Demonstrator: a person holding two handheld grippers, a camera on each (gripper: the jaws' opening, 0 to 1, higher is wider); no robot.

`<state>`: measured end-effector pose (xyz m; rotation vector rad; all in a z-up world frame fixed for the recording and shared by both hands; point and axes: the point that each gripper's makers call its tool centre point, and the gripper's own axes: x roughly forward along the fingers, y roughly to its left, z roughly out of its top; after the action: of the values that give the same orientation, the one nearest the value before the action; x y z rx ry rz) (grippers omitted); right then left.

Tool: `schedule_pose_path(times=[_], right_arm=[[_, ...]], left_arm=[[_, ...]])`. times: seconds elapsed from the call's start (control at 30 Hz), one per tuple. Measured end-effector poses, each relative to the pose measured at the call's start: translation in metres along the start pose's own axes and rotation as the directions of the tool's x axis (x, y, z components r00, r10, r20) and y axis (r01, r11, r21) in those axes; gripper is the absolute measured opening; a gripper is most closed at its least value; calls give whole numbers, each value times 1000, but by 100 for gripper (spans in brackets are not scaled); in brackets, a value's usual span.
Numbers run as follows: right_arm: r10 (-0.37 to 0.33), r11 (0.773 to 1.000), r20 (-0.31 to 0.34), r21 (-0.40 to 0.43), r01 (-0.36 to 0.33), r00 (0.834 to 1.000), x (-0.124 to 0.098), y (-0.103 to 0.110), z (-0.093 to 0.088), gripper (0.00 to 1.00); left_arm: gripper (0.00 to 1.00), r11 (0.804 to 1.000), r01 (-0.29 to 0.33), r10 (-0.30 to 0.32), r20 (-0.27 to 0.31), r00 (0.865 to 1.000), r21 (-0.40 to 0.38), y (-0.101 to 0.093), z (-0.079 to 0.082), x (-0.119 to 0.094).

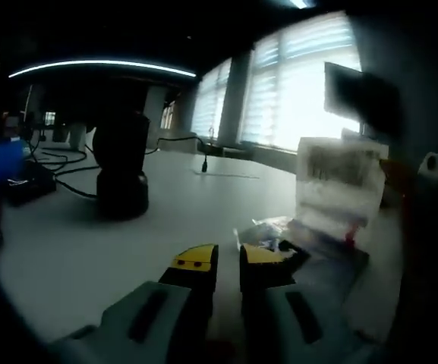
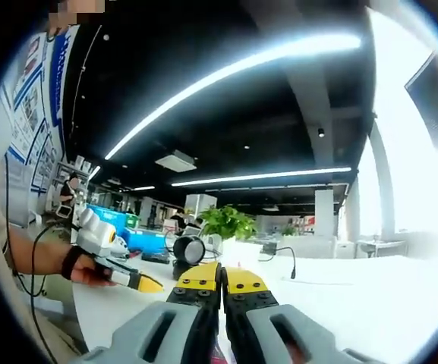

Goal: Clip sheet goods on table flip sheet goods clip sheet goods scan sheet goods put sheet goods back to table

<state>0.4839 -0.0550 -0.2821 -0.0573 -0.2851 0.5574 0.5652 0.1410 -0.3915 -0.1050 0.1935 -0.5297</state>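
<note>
Sheet goods (image 1: pixel 338 186): a pale packet with dark print, blurred, standing upright at the right of the left gripper view, long axis vertical, printed face toward the camera; what holds it cannot be told.
Left gripper (image 1: pixel 228 258): yellow-tipped jaws a narrow gap apart, nothing between them, low over the table (image 1: pixel 89 250); in the right gripper view it appears at lower left (image 2: pixel 149 285), in a person's hand (image 2: pixel 89 269), tips pointing right.
Right gripper (image 2: pixel 222 282): jaws pressed together, nothing visibly between them.
Left view alone: a heap of clear packets (image 1: pixel 279 231) just right of the jaws, a black stand (image 1: pixel 121 171) with a trailing cable (image 1: pixel 181 140), bright blinds (image 1: pixel 294 83).
Right view alone: a potted plant (image 2: pixel 225 222), blue bins (image 2: pixel 124 227), a round lamp (image 2: pixel 188 250), ceiling light strips (image 2: pixel 234 72), a person's lanyard and shirt at left.
Surface: white table, wide and matte.
Room: open office, dim ceiling, daylight at the windows.
</note>
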Motion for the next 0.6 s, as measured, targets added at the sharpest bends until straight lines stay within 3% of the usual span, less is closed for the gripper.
schedule_pose_path(times=[0.37, 0.6], right_arm=[[-14, 1000, 8, 4, 14, 1000, 1, -6, 1, 0], [-60, 997, 60, 43, 57, 996, 0, -21, 12, 0]], left_arm=[[4, 999, -31, 30, 14, 999, 45, 3, 1, 1], [4, 998, -42, 41, 26, 999, 51, 5, 3, 1]])
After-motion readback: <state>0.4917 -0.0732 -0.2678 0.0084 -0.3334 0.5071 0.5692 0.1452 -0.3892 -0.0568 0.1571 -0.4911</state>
